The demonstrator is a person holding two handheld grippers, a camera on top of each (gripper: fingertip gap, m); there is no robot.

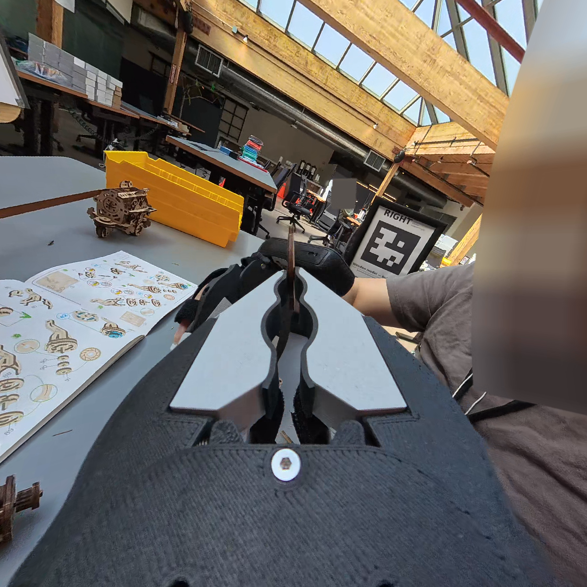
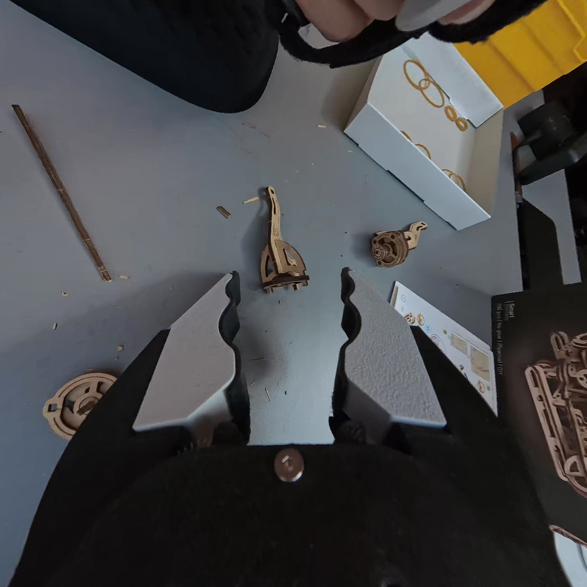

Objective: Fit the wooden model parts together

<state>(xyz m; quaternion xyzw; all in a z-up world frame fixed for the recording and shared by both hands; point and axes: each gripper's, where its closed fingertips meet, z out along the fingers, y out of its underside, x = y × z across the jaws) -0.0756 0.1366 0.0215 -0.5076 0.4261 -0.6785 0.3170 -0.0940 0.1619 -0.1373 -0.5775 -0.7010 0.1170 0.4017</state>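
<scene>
1. Left gripper (image 1: 289, 287), nearest in left wrist view: black printed body, grey finger plates, jaws clamped on a thin flat dark-brown wooden piece (image 1: 290, 254) held edge-on and upright, poking out past the tips toward 12 o'clock.
2. Just behind that piece: black handle of the right gripper (image 1: 305, 257), held in a gloved hand (image 1: 203, 301) at 10 o'clock from the tips; whether handle and piece touch, cannot tell.
3. Framed black-and-white marker sign (image 1: 394, 246) at 2 o'clock, upright.
4. Open white instruction booklet (image 1: 73, 320) at 9 o'clock, flat on the grey table (image 1: 38, 178).
5. Assembled brown wooden gear model (image 1: 120, 208) at 10 o'clock, just beside a yellow plastic bin (image 1: 178, 193).
6. Small dark wooden sub-assembly (image 1: 16, 505) at 8 o'clock, cut by the frame edge.
7. Right gripper (image 2: 289, 279) in right wrist view: jaws spread wide, holding nothing, pointing down over the table.
8. Light plywood stand-shaped part with long neck and arched base (image 2: 279, 251) lying at 12 o'clock, just past the tips, between them.
9. Small round wooden hub assembly with bracket (image 2: 394, 244) at 1 o'clock, well apart from the stand part.
10. Flat round plywood disc assembly (image 2: 73, 403) at 8 o'clock, partly hidden by the gripper body.
11. Long thin dark wooden stick (image 2: 60, 190) at 10 o'clock, lying flat.
12. White cardboard box with tan rubber bands inside (image 2: 422, 139) at 1 o'clock.
13. Dark kit box with model picture (image 2: 546, 381) at 3 o'clock, over the booklet's corner.
</scene>
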